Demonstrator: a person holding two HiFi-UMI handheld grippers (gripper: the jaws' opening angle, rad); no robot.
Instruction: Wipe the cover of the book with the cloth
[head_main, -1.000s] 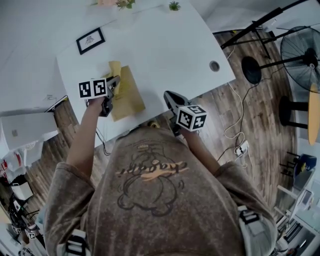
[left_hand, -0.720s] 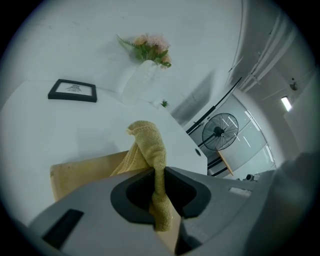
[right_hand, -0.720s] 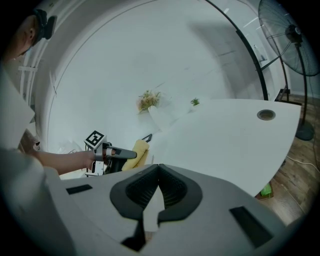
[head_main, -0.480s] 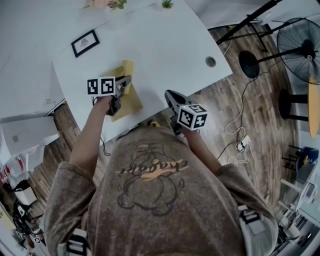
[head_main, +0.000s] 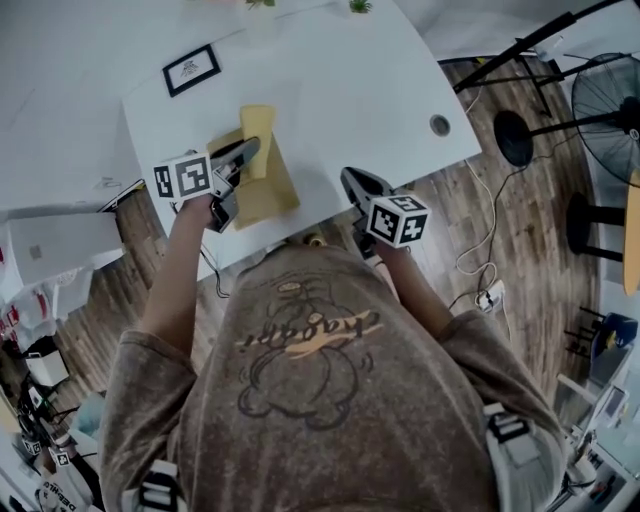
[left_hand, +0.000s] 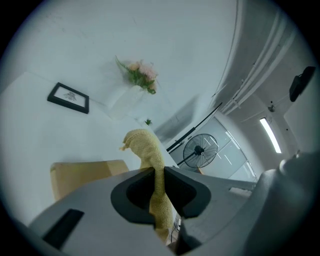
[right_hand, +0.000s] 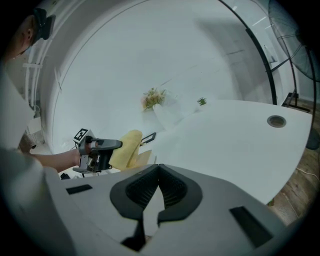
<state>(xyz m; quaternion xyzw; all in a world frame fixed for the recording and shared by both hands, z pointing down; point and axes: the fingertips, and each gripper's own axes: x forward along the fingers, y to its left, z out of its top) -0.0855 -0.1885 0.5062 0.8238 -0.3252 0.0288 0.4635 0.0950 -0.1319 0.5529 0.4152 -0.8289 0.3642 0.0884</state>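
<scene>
A tan-yellow book (head_main: 272, 196) lies near the front left edge of the white table (head_main: 340, 90). My left gripper (head_main: 248, 152) hovers over the book, shut on a yellow cloth (head_main: 258, 128) that sticks out past the jaws. In the left gripper view the cloth (left_hand: 151, 156) runs up between the closed jaws of the left gripper (left_hand: 159, 172), with the book (left_hand: 82, 175) below left. My right gripper (head_main: 356, 182) is at the table's front edge, right of the book, shut with nothing in it. The right gripper view shows the right gripper (right_hand: 159, 169), the cloth (right_hand: 127, 148) and the left gripper (right_hand: 107, 145).
A black picture frame (head_main: 191, 68) lies at the back left of the table. A vase of flowers (right_hand: 154, 98) and a small green plant (right_hand: 201, 101) stand at the far edge. A cable hole (head_main: 439, 125) is at the table's right. A fan (head_main: 608, 95) and stands are on the wooden floor.
The left gripper has shifted a little over the book with the cloth in it, and the cloth now points farther up the table. The right gripper has barely moved.
</scene>
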